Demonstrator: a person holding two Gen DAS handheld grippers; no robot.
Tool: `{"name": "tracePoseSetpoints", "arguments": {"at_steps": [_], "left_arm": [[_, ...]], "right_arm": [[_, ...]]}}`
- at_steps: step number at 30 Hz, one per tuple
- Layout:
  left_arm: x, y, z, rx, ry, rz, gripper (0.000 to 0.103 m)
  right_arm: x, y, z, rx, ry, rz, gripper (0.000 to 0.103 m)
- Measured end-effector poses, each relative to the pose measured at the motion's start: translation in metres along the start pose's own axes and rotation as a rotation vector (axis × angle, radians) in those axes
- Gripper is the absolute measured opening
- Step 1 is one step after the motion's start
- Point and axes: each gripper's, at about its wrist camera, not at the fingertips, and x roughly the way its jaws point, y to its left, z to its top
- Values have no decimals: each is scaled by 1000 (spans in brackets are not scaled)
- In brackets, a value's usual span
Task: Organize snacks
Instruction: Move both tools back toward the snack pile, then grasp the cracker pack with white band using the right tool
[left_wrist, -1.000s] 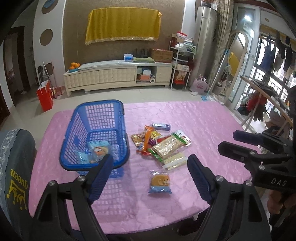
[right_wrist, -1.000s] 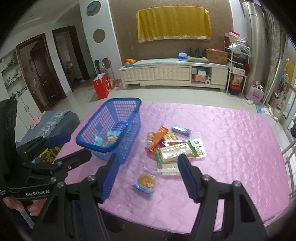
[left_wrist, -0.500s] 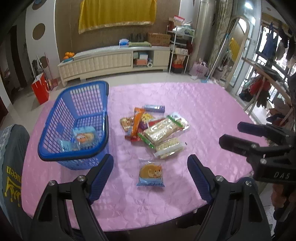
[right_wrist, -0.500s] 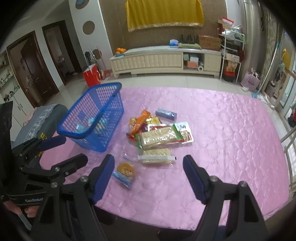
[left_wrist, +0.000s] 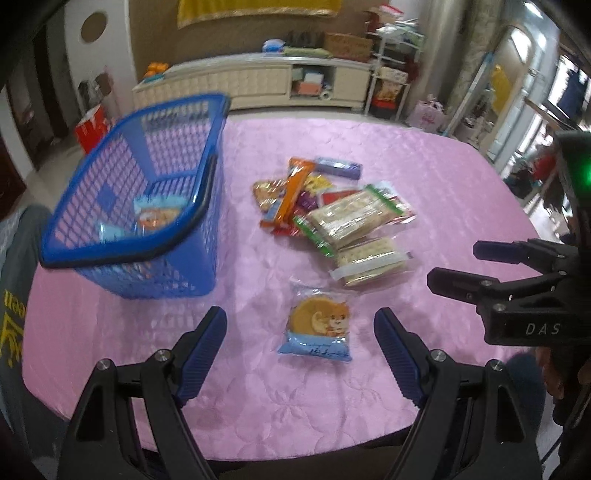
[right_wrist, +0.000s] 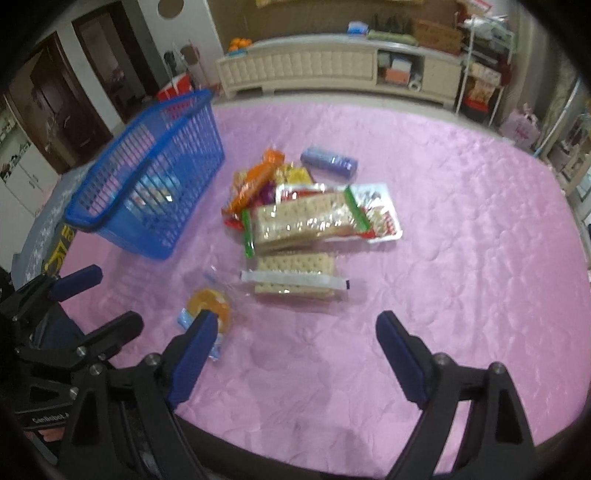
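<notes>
Both wrist views look steeply down, close over one pink table (left_wrist: 424, 155), side by side.

"DAS" stands in white on the black body of the right claw (left_wrist: 454, 271); "GenRobot.A" on the left claw (right_wrist: 98, 301).

Basket (left_wrist: 140, 206): contents blurred, packets unreadable. Cookie packet (right_wrist: 207, 314): partly hidden behind right tongs' finger (right_wrist: 192, 350). Snack pile (left_wrist: 325, 206): lower packets covered. Surface (left_wrist: 258, 406): near edge cut off.

Both claws dropped toward the snacks (left_wrist: 332, 218); right claw (right_wrist: 295, 332) opening.
</notes>
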Motion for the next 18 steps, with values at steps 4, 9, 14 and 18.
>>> {"name": "tracePoseSetpoints", "arguments": {"at_steps": [4,9,14,18], "left_arm": [[18,7,-2,-47,28,2,80],[38,9,-2,-36,44,31,80],[48,14,3,-46,58,28,80],[54,17,4,-42,73,40,80]], "right_arm": [[32,-3,9,-32,68,-6,90],[62,-6,18,-33,125,11,90],[85,-7,24,-30,162,22,90],[96,-4,23,-50,189,0,91]]}}
